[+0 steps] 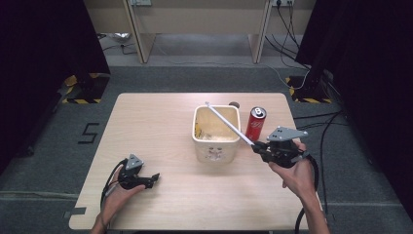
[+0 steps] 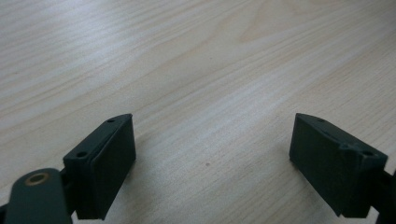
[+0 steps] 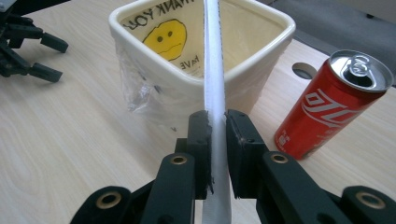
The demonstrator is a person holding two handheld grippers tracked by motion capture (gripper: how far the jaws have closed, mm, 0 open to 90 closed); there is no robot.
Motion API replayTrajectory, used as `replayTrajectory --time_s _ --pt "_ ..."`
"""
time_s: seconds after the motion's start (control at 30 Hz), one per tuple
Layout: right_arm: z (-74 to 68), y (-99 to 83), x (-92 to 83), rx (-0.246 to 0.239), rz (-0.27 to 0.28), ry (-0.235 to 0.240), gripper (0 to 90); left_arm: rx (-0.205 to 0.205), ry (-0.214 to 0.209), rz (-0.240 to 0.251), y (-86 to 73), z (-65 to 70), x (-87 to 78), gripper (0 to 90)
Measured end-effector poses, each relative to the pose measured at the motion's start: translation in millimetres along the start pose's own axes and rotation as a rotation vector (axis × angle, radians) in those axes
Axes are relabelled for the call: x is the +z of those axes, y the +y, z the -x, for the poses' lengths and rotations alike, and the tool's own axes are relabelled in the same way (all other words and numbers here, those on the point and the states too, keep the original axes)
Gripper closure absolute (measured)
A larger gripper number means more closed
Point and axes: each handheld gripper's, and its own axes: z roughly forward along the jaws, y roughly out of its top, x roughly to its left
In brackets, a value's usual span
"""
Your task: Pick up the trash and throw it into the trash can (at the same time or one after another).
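Even soft overhead light, dark side edges, mild blur.

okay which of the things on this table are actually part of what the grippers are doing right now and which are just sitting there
In use:
right gripper, shut on the white rod
cream square bin, which the rod reaches over

Just lying about:
red soda can, upright beside the bin
left gripper, open over bare table

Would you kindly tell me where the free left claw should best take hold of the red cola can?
Grip the red cola can around its mid-body, coming level from its open right side: it stands upright, with the lined white bin close on its left.
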Motion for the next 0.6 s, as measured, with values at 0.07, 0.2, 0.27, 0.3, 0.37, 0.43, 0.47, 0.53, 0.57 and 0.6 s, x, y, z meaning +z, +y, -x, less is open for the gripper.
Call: replayTrajectory --time_s 0.07,0.2,0.27,0.3,0.37,0.43,0.47,0.53,0.57,0.6 --pt "-0.9 0.2 0.1 -0.002 -0.005 0.003 80.3 0.0 0.0 0.0 0.0 0.0 0.0 13.7" --pt "-3.3 2.6 3.2 -0.011 -0.019 0.012 80.3 -0.004 0.0 0.003 0.0 0.3 0.2 13.7" --pt "-4.7 4.5 4.6 -0.013 -0.022 0.019 80.3 -0.004 0.001 0.003 0.0 0.3 0.2 13.7" --pt "-5.3 5.6 5.4 -0.019 -0.024 0.02 80.3 -0.004 0.0 0.003 0.0 0.3 0.2 13.7" --pt "-7.0 7.9 7.5 -0.025 -0.026 0.024 80.2 -0.004 0.0 0.003 0.0 0.3 0.2 13.7" --pt "-8.4 10.2 9.5 -0.03 -0.034 0.026 80.3 -0.004 0.001 0.003 0.0 0.3 0.2 13.7" --pt "-9.3 12.2 10.9 -0.032 -0.04 0.03 80.2 -0.004 0.001 0.003 0.0 0.3 0.2 13.7" --pt "-9.4 12.8 11.5 -0.032 -0.041 0.031 80.2 -0.002 0.001 0.002 0.0 0.2 0.1 13.7" --pt "-9.4 13.2 11.7 -0.034 -0.045 0.03 80.2 -0.003 0.001 0.003 0.0 0.3 0.2 13.7" --pt "-9.5 13.3 11.8 -0.032 -0.05 0.031 80.2 -0.003 0.001 0.003 0.0 0.3 0.1 13.8"
